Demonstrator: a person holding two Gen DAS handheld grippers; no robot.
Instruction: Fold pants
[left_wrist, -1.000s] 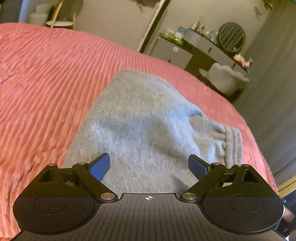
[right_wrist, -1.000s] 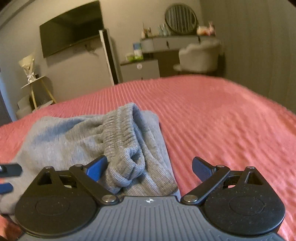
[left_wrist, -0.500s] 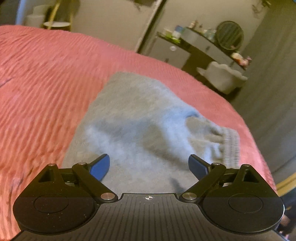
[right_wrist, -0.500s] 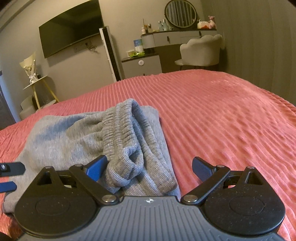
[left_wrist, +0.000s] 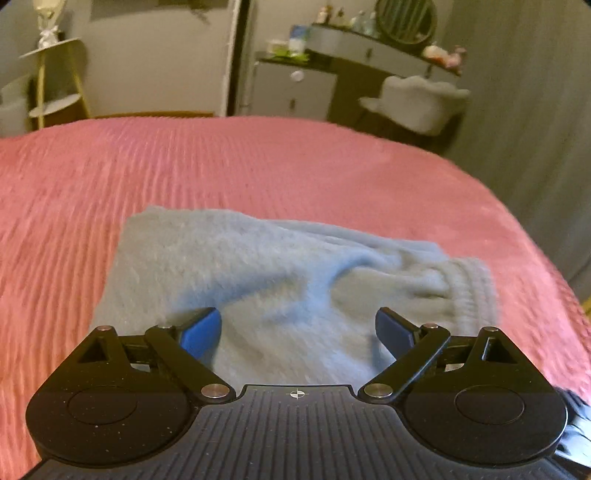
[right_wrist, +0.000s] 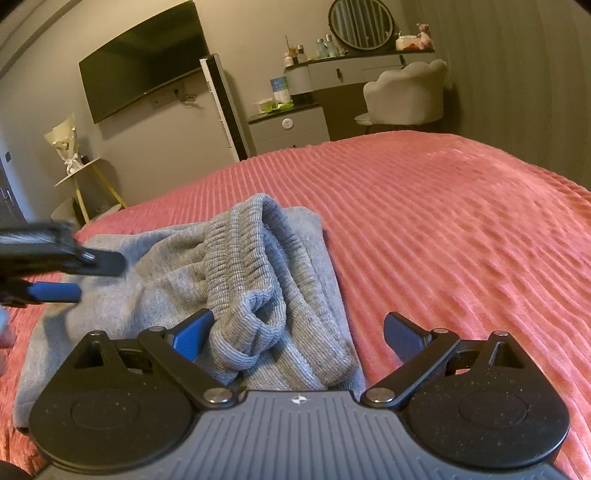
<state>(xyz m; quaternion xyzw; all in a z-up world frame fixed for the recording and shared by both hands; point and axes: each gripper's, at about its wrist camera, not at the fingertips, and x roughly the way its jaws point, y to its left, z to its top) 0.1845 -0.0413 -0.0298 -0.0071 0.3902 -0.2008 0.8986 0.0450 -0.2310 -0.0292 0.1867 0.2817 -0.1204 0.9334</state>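
Your left claw (left_wrist: 298, 326) is spread wide with nothing between its blue pads, hovering over the near edge of the grey pants (left_wrist: 280, 280). Your right claw (right_wrist: 297, 334) is spread just as wide and empty too, its left pad just beside the ribbed waistband (right_wrist: 251, 266); whether pad and cloth touch cannot be told.

The widest thing before you is the bed (right_wrist: 461, 229), covered in a pink ribbed spread that fills most of both views. On it lie the pants, folded into a compact bundle. In your left wrist view they form a rough rectangle with rumples across the top layer and the waistband at the right end. In your right wrist view the waistband is bunched and stands up in a loose hump in the middle, with a flatter folded layer under it reaching toward the camera.

Your left claw also shows at the left edge of the right wrist view, blurred, over the far side of the bundle.

Beyond the bed stand a dressing counter (right_wrist: 354, 70) with a round mirror (right_wrist: 361, 23) and small bottles, a pale padded chair (right_wrist: 406, 94), a wall-mounted television (right_wrist: 144, 61) and a small side shelf (right_wrist: 79, 177) with a wrapped bouquet (right_wrist: 66, 144).
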